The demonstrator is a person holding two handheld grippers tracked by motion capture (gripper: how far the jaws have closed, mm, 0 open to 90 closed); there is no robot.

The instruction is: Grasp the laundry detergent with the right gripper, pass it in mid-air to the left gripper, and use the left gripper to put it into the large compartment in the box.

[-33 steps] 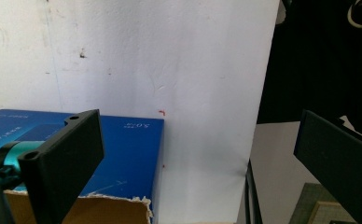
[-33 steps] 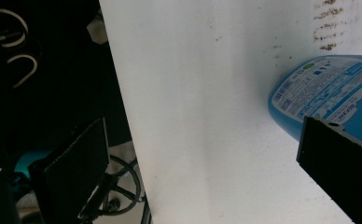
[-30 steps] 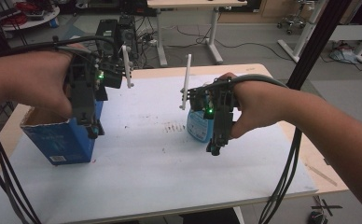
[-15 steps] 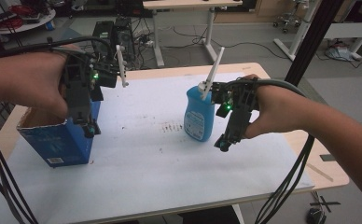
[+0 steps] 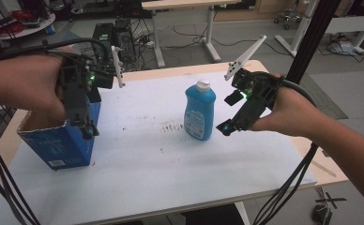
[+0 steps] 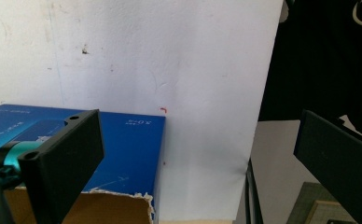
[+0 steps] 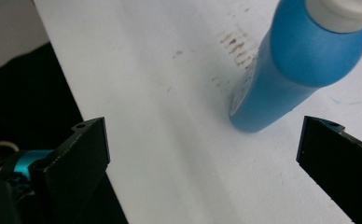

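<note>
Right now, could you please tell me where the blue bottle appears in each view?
High view: the blue bottle stands upright at the table's middle, beside the right tongs.
Left gripper view: not in it.
Right gripper view: upper right, tilted by the camera.
Shared landmark: the brown smudges next to its base.

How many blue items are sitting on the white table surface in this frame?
2. A blue bottle with a white cap stands upright near the table's middle, just left of the right gripper. An open blue box sits at the left edge under the left gripper.
</note>
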